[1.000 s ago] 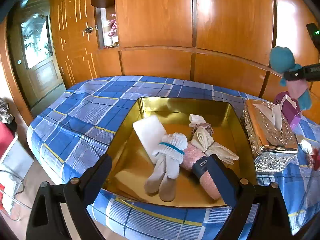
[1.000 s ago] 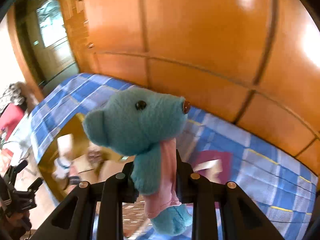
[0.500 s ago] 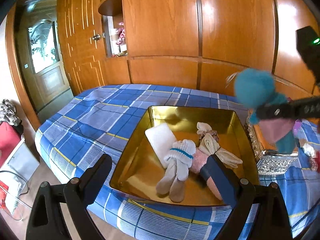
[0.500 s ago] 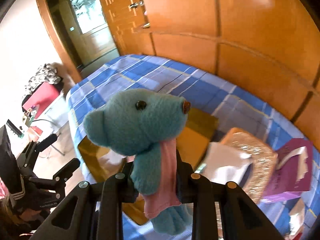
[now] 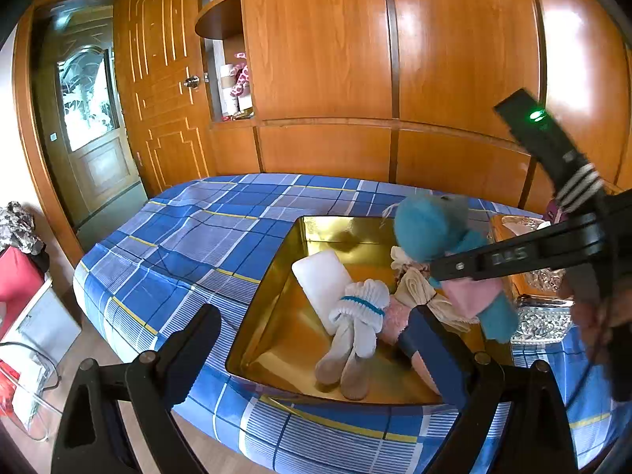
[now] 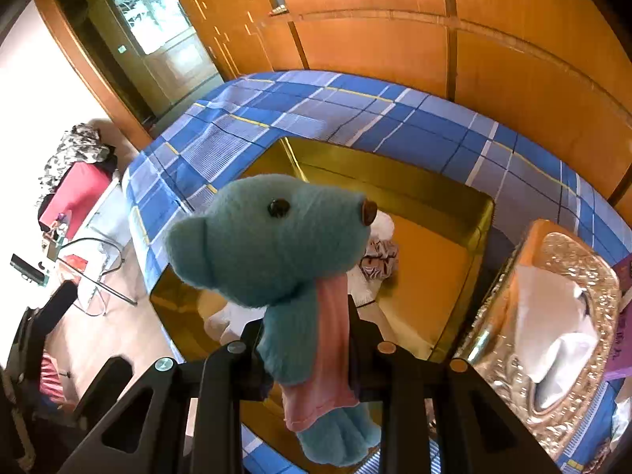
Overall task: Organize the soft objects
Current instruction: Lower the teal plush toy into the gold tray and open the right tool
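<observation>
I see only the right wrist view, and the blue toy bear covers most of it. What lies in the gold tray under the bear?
Observer: The left wrist view shows a white pad, white socks, a pink roll and beige cloth in the gold tray.
Operator: Is the left gripper holding something?
Observer: No, the left gripper is open and empty, at the tray's near edge.
Operator: Is the bear touching the tray?
Observer: No, the blue toy bear hangs in the right gripper above the tray's right side.
</observation>
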`<state>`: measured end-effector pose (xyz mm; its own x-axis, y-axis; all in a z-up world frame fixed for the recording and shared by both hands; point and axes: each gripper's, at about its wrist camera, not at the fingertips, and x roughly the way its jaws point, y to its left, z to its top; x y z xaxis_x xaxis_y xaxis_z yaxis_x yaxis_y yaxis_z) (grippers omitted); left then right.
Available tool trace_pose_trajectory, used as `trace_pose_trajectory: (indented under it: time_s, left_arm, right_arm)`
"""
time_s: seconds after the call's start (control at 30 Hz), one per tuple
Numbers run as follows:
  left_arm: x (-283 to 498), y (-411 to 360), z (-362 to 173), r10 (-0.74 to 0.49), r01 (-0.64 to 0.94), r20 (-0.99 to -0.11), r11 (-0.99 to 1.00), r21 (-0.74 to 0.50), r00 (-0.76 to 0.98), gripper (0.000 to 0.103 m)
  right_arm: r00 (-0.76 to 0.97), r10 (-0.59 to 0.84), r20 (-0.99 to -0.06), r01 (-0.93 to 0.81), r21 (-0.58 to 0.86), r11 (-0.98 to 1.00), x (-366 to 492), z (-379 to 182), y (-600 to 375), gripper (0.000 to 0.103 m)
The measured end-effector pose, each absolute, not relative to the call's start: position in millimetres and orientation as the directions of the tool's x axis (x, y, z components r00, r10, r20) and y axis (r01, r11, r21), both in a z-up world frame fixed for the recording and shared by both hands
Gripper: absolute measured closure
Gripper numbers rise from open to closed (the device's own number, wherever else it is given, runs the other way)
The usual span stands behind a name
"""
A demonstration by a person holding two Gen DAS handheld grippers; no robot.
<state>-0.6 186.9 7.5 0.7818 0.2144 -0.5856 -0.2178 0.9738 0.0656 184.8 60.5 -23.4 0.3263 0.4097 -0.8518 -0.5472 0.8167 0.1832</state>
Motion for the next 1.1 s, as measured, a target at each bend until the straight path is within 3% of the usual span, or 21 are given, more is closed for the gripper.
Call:
trace_pose_trajectory:
  time_s: [0.27,0.47,0.73,0.8,0.87,1.1]
  left_arm:
    - [0,186,5,0.214,-0.213,-0.587,0.974,0.072,0.781,0.006]
    - [2,185,1,0.211,-0.207,-0.600,0.975,0.076,0.772,0.006]
    - [5,188,-9,0.203,-0.211,-0.622,0.976,0.061,0.756,0.006]
    - [5,190,-11,0.199,-0.216,-0.629,0.975,0.050,0.752,0.006]
    - [5,191,-12,0.199,-0.220,-0.631,0.974,0.045,0.750,0.006]
    - [4,191,-11,0.194,-0.219,-0.627,0.975,0.039,0.754,0.006]
  right_arm:
    - [0.388,0.307,-0.869,-0.498,0.083,0.863,206,-44,73,0.075]
    - [0.426,0.259,-0.867,-0.487,0.021,0.873,216,-54,83,0.068]
    - [0.462,0.297,-0.836,-0.490,0.039,0.871,210,-47,78,0.055]
    - [0.483,0.320,-0.815,-0.486,0.054,0.872,207,-40,73,0.041]
    - [0.502,0.347,-0.792,-0.481,0.077,0.873,205,-31,66,0.035]
    - [0.575,0.388,-0.721,-0.433,0.134,0.891,193,1,30,0.035]
